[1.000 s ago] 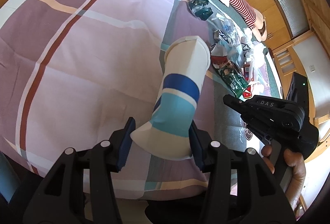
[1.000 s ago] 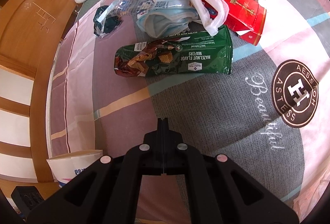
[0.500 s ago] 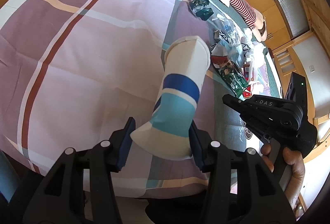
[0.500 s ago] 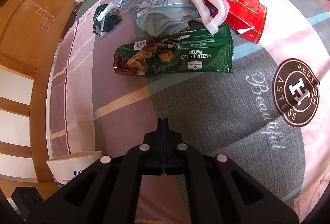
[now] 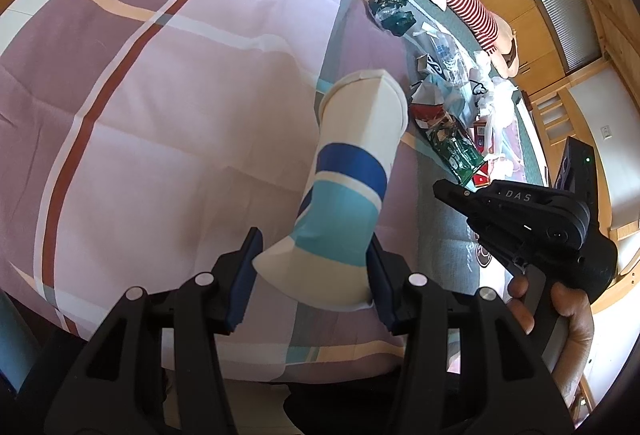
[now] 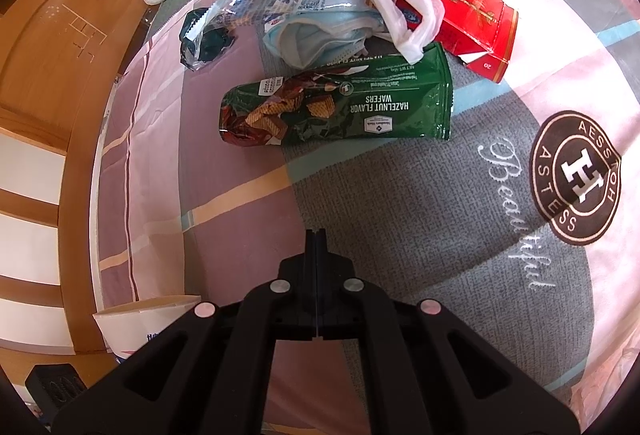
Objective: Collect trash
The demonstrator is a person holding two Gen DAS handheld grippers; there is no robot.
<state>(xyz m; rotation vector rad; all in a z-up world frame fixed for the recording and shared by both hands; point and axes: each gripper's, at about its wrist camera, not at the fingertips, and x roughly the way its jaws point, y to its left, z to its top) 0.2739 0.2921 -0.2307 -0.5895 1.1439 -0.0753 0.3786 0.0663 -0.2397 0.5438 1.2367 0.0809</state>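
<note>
Wafer bag lies ahead of right gripper — well apart, untouched.

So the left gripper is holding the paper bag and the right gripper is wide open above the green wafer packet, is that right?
Not quite. The right gripper is shut, not wide open: the right wrist view shows its fingers pressed together with nothing between them. The rest holds: the left gripper is closed on the paper bag, and the green wafer packet lies on the bed ahead of the right gripper.
</note>
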